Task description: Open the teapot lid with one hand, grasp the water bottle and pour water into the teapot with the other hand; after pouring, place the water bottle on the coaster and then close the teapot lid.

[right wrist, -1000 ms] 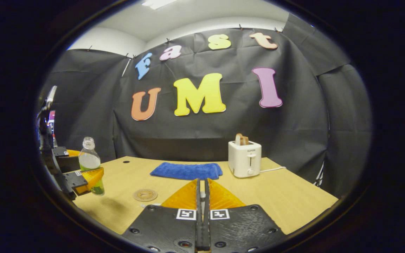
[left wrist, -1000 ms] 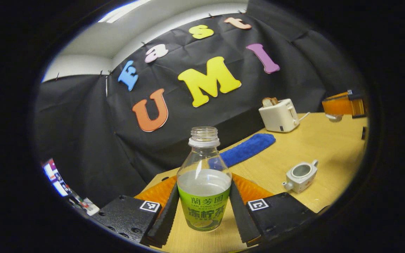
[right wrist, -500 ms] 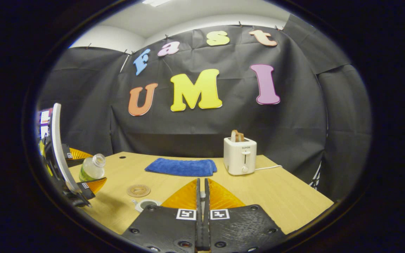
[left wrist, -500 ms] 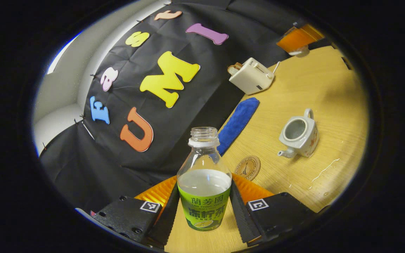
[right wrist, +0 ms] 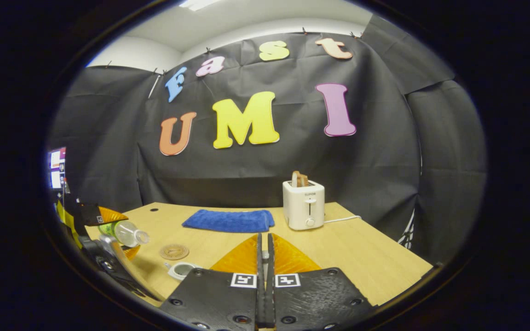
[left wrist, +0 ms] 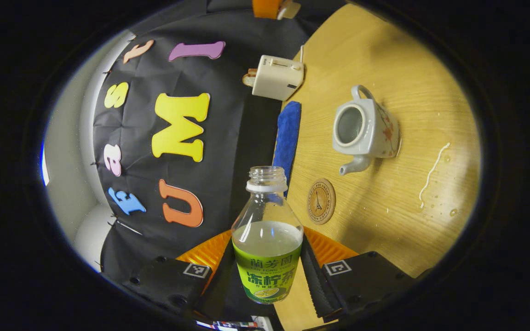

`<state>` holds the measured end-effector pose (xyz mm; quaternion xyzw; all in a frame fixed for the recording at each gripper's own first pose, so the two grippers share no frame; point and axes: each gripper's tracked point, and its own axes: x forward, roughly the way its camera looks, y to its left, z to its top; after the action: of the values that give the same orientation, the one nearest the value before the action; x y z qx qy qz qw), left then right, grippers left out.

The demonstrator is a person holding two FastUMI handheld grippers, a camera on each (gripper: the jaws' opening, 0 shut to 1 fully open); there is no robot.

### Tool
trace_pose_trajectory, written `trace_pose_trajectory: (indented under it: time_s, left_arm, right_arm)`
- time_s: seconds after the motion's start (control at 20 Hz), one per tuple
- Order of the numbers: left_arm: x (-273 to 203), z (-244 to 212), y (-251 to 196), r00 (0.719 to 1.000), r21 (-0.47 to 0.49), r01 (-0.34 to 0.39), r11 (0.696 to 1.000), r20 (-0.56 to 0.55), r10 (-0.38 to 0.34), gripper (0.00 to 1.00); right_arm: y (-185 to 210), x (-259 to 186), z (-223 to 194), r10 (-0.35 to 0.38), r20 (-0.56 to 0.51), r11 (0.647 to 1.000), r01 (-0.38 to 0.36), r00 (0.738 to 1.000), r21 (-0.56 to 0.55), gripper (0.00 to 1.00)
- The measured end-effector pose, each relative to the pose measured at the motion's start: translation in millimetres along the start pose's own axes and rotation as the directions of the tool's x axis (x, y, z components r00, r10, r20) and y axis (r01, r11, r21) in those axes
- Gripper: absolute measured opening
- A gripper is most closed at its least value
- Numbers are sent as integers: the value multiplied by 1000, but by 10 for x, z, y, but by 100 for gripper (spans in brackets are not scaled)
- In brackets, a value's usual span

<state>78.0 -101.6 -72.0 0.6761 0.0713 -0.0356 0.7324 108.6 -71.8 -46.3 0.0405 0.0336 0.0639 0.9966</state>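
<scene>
The table (left wrist: 384, 55) carries the toaster (right wrist: 303, 205), the blue cloth (right wrist: 228, 220), the teapot (left wrist: 364, 128) and the coaster (left wrist: 321, 201); the water bottle (left wrist: 267, 234) is off it, held in the left gripper (left wrist: 265, 276), whose fingers press on the labelled lower body from both sides. That is a sound hold: the bottle looks to be thin plastic, light, about half full, so it should give under a hard squeeze, and the label band is likely its stiffest part. In the right gripper view the water bottle lies nearly level, its long axis close to horizontal, the uncapped neck aimed toward the teapot beside the coaster. The teapot looks ceramic, so hard, brittle and fairly heavy; it stands upright with its mouth open and lid off, spout toward the coaster, handle away from it. The right gripper (right wrist: 265, 285) has its fingers closed together, something small apparently between them, probably the lid, though I cannot tell. Droplets and a wet streak (left wrist: 433, 170) lie beside the teapot.
</scene>
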Motion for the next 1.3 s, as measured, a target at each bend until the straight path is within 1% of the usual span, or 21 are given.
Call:
trace_pose_trajectory:
  time_s: [0.1,0.2,0.25,0.3,0.5,0.65,0.75,0.95,1.15,1.3]
  left_arm:
    - [-3,23,23,1000,73,5,997,-21,-3,75]
    - [37,99,-7,1000,160,21,987,-22,-18,75]
    - [48,123,-52,999,197,33,980,-21,-29,72]
    - [48,158,-63,999,227,43,973,-20,-39,75]
    - [24,262,-123,997,302,75,951,-21,-72,75]
    - [73,334,-74,997,361,73,930,-24,-69,75]
    - [63,369,-49,997,412,76,908,-35,-67,75]
    - [92,498,138,1000,491,27,871,-19,-20,74]
    - [80,475,165,998,528,45,848,-54,-19,74]
    - [53,494,213,999,565,34,825,-53,-5,74]
  right_arm:
    - [-40,-7,20,-2,3,1000,2,1000,10,0]
    - [-80,-12,26,-4,2,1000,4,1000,27,0]
    - [-102,-12,35,-8,1,1000,8,1000,30,0]
    - [-128,-9,32,-13,-1,999,13,1000,33,0]
    - [-208,-20,76,-36,11,999,36,999,20,0]
    - [-215,-34,80,-50,18,999,50,999,-14,0]
    - [-220,-42,94,-53,24,998,53,998,-20,0]
    - [-225,-37,87,-56,22,998,57,998,-25,0]
    - [-276,-55,136,-66,30,997,67,997,-25,0]
    - [-311,-65,139,-72,33,997,73,997,-24,0]
